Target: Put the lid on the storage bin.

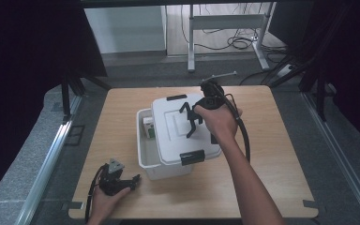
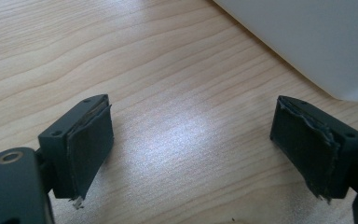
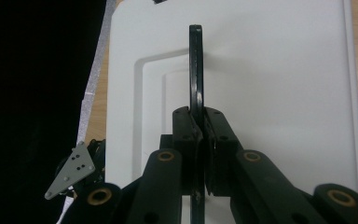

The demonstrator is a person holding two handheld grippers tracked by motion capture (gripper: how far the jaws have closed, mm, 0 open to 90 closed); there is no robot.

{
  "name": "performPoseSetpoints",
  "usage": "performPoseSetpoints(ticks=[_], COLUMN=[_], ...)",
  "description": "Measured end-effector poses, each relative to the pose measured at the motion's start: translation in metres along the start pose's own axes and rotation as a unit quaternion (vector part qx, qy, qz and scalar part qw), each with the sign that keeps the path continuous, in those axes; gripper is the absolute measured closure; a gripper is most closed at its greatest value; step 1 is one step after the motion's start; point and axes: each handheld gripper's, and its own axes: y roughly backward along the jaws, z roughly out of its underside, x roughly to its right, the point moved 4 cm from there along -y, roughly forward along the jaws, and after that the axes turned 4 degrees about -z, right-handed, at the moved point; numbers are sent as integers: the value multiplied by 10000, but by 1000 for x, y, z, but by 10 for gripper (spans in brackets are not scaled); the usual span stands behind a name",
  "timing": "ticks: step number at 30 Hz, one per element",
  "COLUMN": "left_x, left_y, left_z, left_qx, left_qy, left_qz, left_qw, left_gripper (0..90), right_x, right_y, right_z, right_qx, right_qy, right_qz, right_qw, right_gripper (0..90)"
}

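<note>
A white plastic box (image 1: 145, 161) stands mid-table. Its white lid (image 1: 168, 140) lies shifted to the right, leaving a strip of the box open at the left. In that strip I see a small green and white package (image 1: 149, 127). My right gripper (image 1: 191, 123) is above the lid, shut on the lid's black handle (image 3: 195, 60), which runs straight up between its fingers (image 3: 186, 130). Black latches (image 1: 192, 157) sit at the lid's near and far ends. My left gripper (image 1: 133, 180) rests open on the wooden table (image 2: 168, 56), close to the box's front left corner (image 2: 317, 42).
The table's front edge (image 1: 192, 218) lies just behind my left hand. Bare wood (image 1: 281, 154) extends to the right of the box. Beyond the far edge stand a desk frame (image 1: 225, 21) and floor cables (image 1: 239, 43); dark curtains flank both sides.
</note>
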Motion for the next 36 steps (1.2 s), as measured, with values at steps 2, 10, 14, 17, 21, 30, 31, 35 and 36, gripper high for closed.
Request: performPoseSetpoints(ticks=[2,10,14,17,21,30,31,35,36], left_x=[0,0,0,0,0,0,0,0,0], left_y=[0,0,0,0,0,0,0,0,0], left_z=[0,0,0,0,0,0,0,0,0], left_qx=[1,3,4,4,5,5,5,5,6], left_qy=[0,0,0,-1,-2,-3,-3,-3,-4], left_qz=[-2,0,0,1,6,6,7,6,6], left_qw=[10000,10000,10000,10000,10000,10000,10000,10000,10000], left_gripper=[130,131,131,131,131,131,131,131,131], right_x=[-2,-14,-17,-20,-24,-28,-28,-32,-33], right_y=[-3,-12,-17,-20,-24,-32,-33,-38,-39], right_z=[1,2,3,3,3,3,3,2,2], right_qx=[-19,-89,-147,-154,-180,-211,-220,-242,-252], right_qy=[6,20,25,16,2,-73,-91,-114,-121], right_qz=[11,-31,-37,-40,-63,-45,-51,-71,-65], right_qw=[10000,10000,9999,9999,9998,9997,9997,9996,9996], right_gripper=[845,845,845,845,845,845,845,846,845])
